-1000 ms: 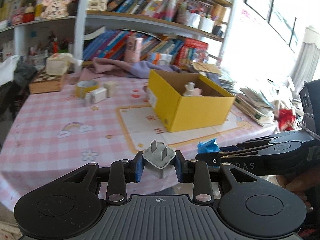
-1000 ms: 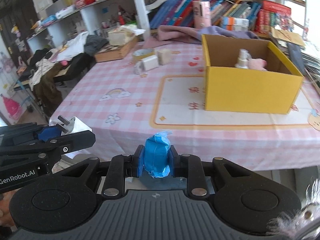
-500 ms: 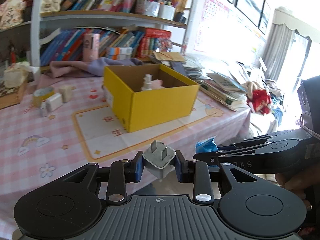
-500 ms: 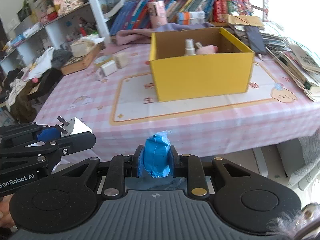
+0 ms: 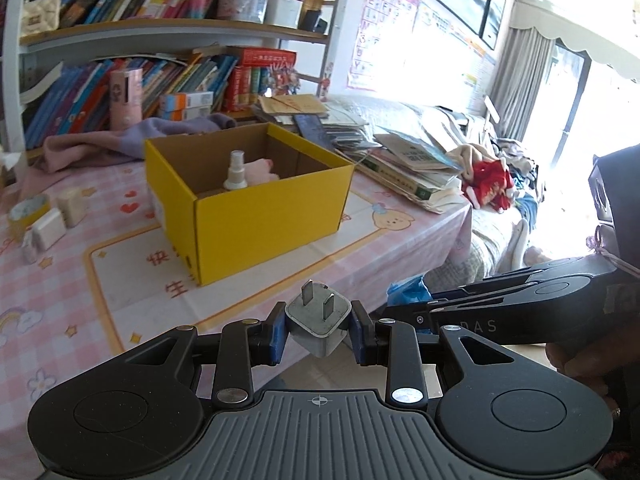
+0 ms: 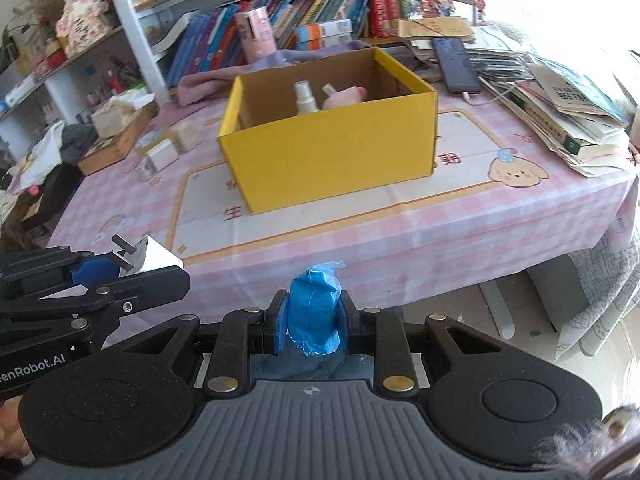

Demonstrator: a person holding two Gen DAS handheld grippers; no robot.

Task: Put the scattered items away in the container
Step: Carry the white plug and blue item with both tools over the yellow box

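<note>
**Blue pads clamped on both loads, box ahead**

Blue-padded, your left gripper [image 5: 319, 328] pinches a grey two-pronged plug adapter [image 5: 319, 322]; your right gripper [image 6: 313, 322] squeezes a crinkled blue plastic packet [image 6: 315, 312]. Both hang off the near edge of the pink checked tablecloth [image 6: 500, 216]. Beyond stands the open yellow cardboard box [image 6: 332, 152], holding a small white spray bottle [image 6: 305, 98]. Only your right view shows the black phone [image 6: 456, 65] behind it.

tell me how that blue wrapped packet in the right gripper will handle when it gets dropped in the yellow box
The blue wrapped packet looks soft: its crinkled film bulges between the right gripper pads, so it probably squashes rather than cracks. It seems light, and its loose twisted top suggests it will flop, not roll. The glossy wrap may slide on release into the yellow box.
</note>
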